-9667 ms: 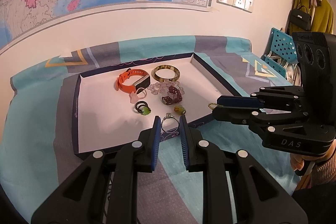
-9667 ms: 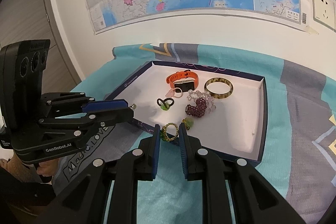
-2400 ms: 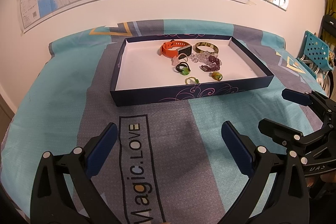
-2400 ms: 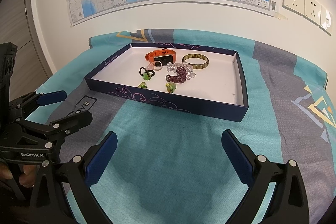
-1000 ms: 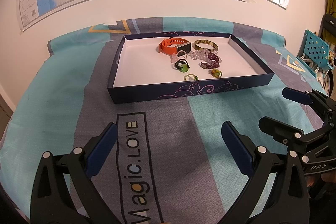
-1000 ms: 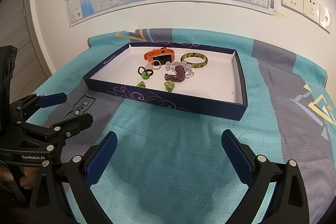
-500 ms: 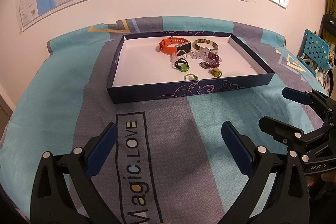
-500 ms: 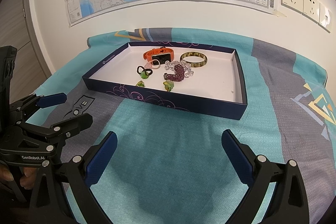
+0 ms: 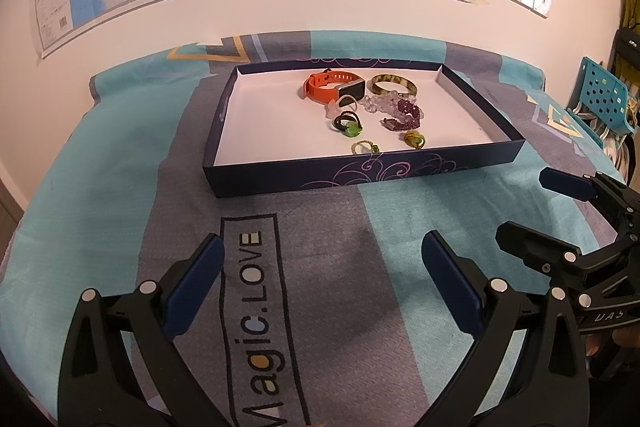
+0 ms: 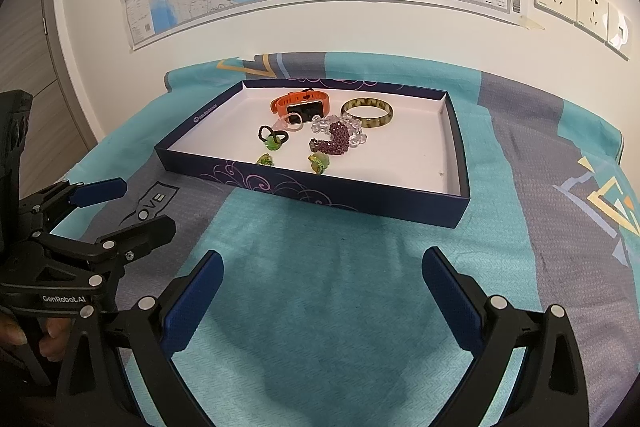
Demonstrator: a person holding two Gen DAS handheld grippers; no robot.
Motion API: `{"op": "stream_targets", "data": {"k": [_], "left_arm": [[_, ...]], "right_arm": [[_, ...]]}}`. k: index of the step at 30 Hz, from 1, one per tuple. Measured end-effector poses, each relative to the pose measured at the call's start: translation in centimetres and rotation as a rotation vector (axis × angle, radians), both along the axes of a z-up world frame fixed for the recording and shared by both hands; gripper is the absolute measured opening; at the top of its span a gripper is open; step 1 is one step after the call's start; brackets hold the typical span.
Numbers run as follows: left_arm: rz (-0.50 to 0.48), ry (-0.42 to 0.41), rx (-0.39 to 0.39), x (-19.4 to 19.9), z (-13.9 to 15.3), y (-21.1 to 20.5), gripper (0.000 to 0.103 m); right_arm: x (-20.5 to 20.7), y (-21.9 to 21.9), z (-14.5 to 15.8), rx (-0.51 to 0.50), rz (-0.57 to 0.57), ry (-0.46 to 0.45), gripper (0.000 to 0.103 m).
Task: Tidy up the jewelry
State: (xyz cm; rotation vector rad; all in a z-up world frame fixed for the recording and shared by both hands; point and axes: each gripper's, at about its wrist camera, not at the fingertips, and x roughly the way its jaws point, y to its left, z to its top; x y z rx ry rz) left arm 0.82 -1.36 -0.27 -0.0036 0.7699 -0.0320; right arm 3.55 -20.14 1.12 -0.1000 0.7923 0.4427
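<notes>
Before the tray rim, both splayed grippers hover, seemingly clear.

My left gripper is spread wide, fingers far apart and holding nothing. My right gripper is spread just as wide, also bare. Both point forward, side by side; my hand grips the left one's handle.
</notes>
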Motion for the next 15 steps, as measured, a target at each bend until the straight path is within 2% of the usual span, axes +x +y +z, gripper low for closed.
{"op": "stream_targets", "data": {"k": [5, 9, 12, 15], "left_arm": [[-0.012, -0.018, 0.001, 0.0, 0.1, 0.1, 0.097], [-0.006, 0.010, -0.005, 0.3, -0.1, 0.3, 0.097], [0.006, 0.038, -0.031, 0.6, -0.6, 1.2, 0.097], [0.017, 0.049, -0.035, 0.8, -0.9, 2.2, 0.097]], "right_arm": [[0.0, 0.0, 0.0, -0.009, 0.005, -0.007, 0.096], [0.3, -0.7, 0.0, -0.034, 0.012, -0.005, 0.096], [1.3, -2.7, 0.1, -0.095, -0.020, -0.014, 0.096], [3.6, -7.0, -0.3, -0.180, -0.101, 0.009, 0.096]]}}
